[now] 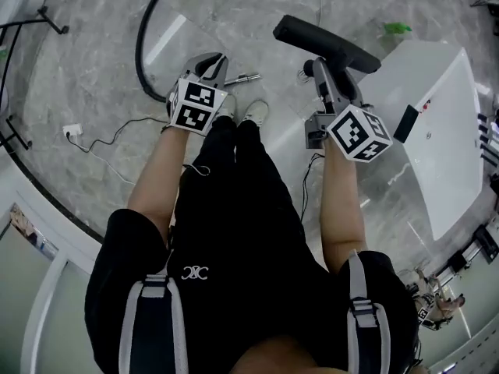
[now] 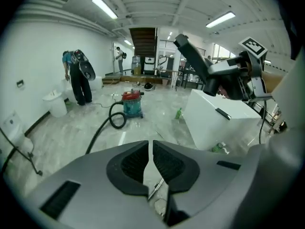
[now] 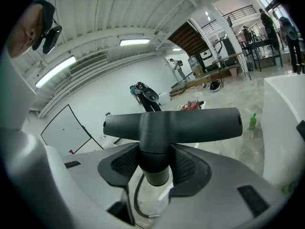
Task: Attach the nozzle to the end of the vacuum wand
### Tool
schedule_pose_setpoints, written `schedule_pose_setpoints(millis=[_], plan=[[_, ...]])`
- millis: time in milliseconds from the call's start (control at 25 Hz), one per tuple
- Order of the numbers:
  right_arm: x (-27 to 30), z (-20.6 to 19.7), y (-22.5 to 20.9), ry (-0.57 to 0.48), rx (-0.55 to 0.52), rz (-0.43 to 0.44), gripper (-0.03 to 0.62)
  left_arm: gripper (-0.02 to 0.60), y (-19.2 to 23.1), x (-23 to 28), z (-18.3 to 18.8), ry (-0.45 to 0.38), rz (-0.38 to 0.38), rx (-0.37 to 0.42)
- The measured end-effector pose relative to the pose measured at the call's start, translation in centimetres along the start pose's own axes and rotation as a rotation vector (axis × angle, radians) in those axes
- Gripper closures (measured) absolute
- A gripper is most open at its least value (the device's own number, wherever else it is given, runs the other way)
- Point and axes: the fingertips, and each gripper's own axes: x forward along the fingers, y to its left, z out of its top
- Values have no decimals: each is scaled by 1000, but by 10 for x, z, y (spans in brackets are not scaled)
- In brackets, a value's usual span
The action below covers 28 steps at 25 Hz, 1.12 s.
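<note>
1. The black shorts (image 1: 234, 201) bear a small white emblem (image 1: 195, 272) near the waist. It looks like two C shapes interlocked back to back, with no word beside it.
2. The cube (image 1: 193, 105) on the left gripper (image 1: 219, 64) shows black-and-white square code patterns, with no letters or numbers.
3. The cube (image 1: 359, 133) on the right gripper (image 1: 321, 70) shows the same kind of patterns.
4. The white box (image 1: 444, 154) has tiny red marks (image 1: 425, 105) on its top, possibly a label, too small to read.
5. No other writing can be read.
</note>
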Motion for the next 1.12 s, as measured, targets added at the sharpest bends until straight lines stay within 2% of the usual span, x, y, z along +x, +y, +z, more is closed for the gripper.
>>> schedule_pose_setpoints(millis=[160,280,360,440,520,720,840,1000,1120], plan=[[51,-44,-41,70,61,-19,404,561,9,96,-83,91,-86,-93],[96,-78,-59,91,31,12,404,530,14,173,-165,174,-132,-102],[132,-105,-75,108,-2,24,404,476,15,223,-218,235,-171,-95],[163,-135,-96,130,3,19,404,428,9,265,-268,304,-212,-43],[190,-168,-116,145,22,21,404,407,1,302,-319,370,-247,34],[237,-271,-173,195,51,8,404,393,-7,391,-441,472,-289,252],[253,-327,-196,208,83,39,404,394,-16,429,-515,554,-340,396],[278,-385,-237,223,122,17,404,394,-19,470,-591,660,-381,464],[292,-417,-261,234,148,-2,404,393,-25,486,-624,695,-407,467]])
